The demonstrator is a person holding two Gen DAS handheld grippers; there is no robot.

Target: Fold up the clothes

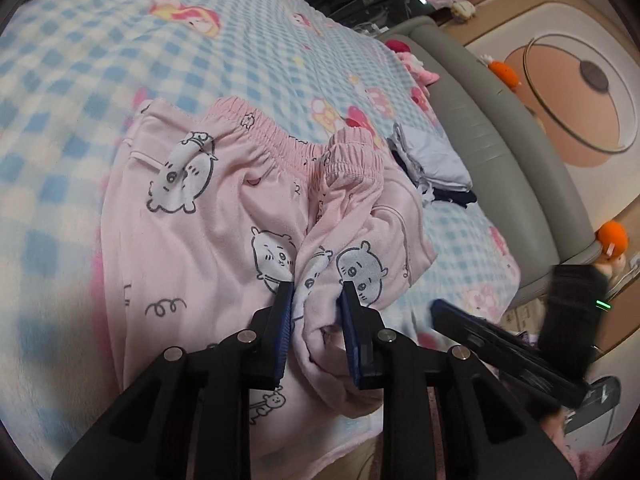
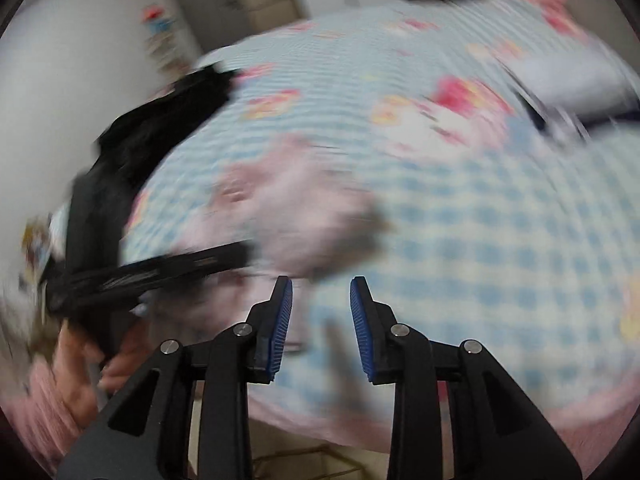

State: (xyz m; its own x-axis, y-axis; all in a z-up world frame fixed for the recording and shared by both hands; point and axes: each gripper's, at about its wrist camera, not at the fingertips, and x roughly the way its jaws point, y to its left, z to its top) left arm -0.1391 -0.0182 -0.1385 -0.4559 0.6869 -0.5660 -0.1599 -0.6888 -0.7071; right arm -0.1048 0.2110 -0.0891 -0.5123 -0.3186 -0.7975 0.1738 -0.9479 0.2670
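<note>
We have the left gripper (image 1: 316,294) clamped on a bunched fold of the pink pajama pants (image 1: 224,208), which lie waistband-up on the checked blanket (image 1: 72,80). Our right gripper (image 2: 321,292) hangs with jaws apart and empty over the blanket, though that view is blurred. The thick bunch may slip out or drag the pants crooked.

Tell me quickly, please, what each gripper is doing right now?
Left gripper: shut on the pink pants.
Right gripper: open, nothing between its pads, above the blanket.
</note>
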